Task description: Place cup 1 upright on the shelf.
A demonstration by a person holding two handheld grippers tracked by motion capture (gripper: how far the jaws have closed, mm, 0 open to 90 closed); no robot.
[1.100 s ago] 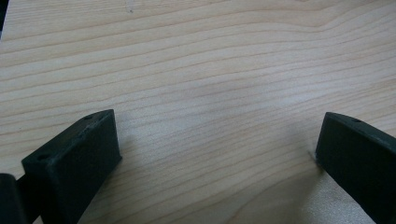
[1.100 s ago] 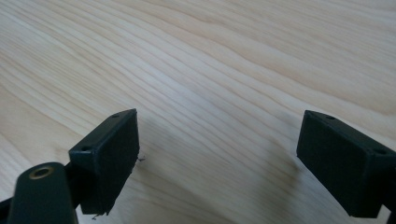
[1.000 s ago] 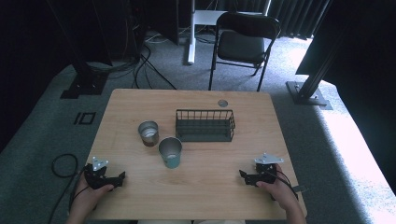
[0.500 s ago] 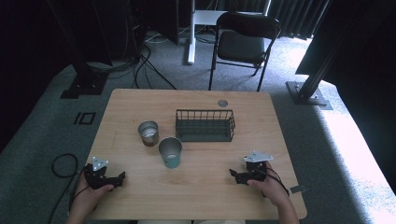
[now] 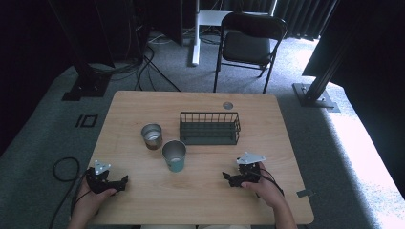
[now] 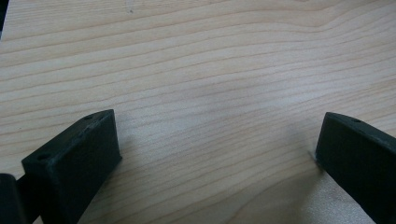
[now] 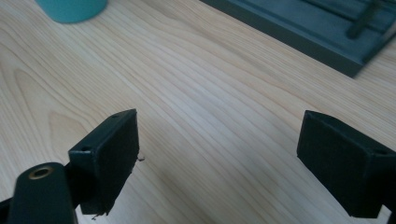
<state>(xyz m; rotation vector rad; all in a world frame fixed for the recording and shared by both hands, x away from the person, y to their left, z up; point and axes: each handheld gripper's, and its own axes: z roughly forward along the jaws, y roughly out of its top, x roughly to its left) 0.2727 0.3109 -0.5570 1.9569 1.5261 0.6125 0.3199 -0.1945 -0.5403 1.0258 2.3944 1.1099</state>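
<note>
The right tongs (image 5: 228,179) are seen low over the pale wooden surface (image 5: 200,195), jaws spread wide with nothing between them, pointed toward the teal cup with a metal-lined interior (image 5: 174,155). The left tongs (image 5: 123,182) are likewise held wide open and empty at the near left corner, well apart from everything.

The teal cup stands upright near the middle of the surface, just beside the shiny steel cup (image 5: 152,136) and near the front of the dark wire basket (image 5: 209,128).

Several risks can be judged from this layout. The two cups stand close together, so a wide approach could knock the steel one over or push it away. Smooth, rounded cup walls may slip between flat black pads if the squeeze lands too high or off-centre. A light, tall cup could be tipped by a jaw striking its rim. The basket's thin wire wall could catch a jaw if the cup is carried low over it.

In the right gripper view, the grain of the wood is seen clearly, with the teal cup's base (image 7: 71,9) and the basket's solid dark bottom frame (image 7: 299,28) ahead.
</note>
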